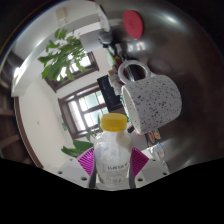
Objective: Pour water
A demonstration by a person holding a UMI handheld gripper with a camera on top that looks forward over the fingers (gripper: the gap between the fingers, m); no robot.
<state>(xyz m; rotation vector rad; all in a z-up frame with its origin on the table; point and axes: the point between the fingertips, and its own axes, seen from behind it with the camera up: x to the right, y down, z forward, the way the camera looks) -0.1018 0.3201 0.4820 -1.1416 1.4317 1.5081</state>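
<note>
A clear plastic bottle (112, 160) with a yellow cap (116, 122) sits between my fingers, its sides pressed by both magenta pads (84, 162). My gripper (112, 172) is shut on the bottle. Just beyond and above the cap hangs a grey speckled mug (152, 98), tilted, its handle (129, 72) toward the upper left. The whole scene appears strongly tilted. Whether the bottle holds water is unclear.
A leafy green plant (62, 52) stands beyond to the left. A dark wooden frame or furniture (88, 100) lies behind the bottle. A red round object (134, 19) shows far beyond the mug. White wall fills the left.
</note>
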